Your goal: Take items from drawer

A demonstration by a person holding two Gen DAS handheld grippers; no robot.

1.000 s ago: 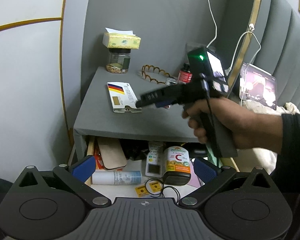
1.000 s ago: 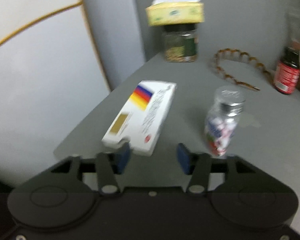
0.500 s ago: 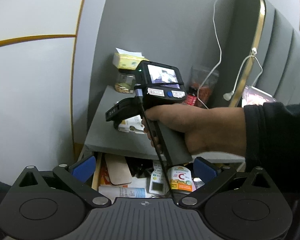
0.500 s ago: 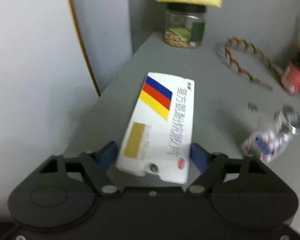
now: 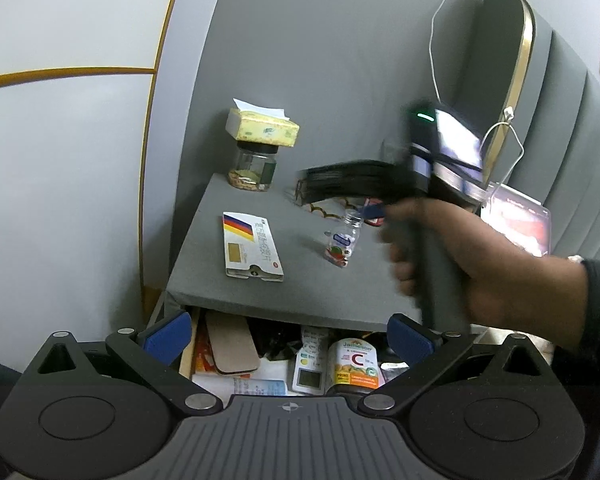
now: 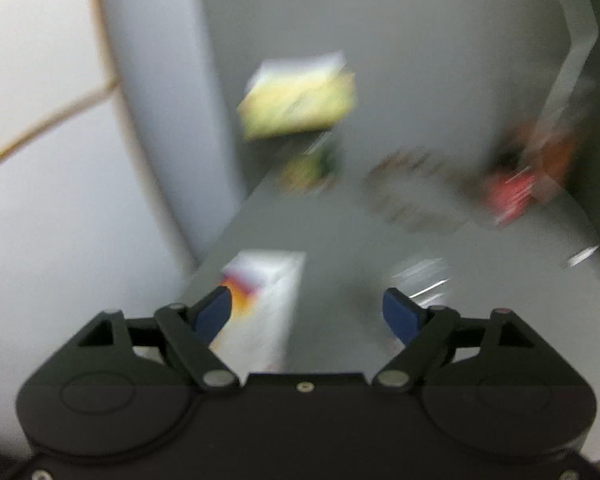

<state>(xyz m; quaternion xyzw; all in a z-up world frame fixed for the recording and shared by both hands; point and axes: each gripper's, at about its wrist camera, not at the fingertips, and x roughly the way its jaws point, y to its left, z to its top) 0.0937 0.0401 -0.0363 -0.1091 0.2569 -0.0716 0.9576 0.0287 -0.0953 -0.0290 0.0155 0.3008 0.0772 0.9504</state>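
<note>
Your right gripper (image 6: 306, 310) had its jaws opening, pinching nothing, above the medicine box (image 5: 251, 246) on the desk (image 5: 300, 288). Your left gripper (image 5: 288, 334) stayed spread over the open drawer (image 5: 186, 350), vitamin C bottle (image 5: 354, 368) at five o'clock.

Tissue pack (image 5: 265, 128) atop glass jar (image 5: 252, 171) at nightstand (image 5: 300, 292) back; white cable (image 5: 440, 40) hangs on wall.

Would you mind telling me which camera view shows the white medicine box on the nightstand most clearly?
The left wrist view: the white medicine box lies flat and sharp on the nightstand top, with its striped corner showing. In the right wrist view it is a motion-blurred white shape, partly behind the opening right gripper.
</note>
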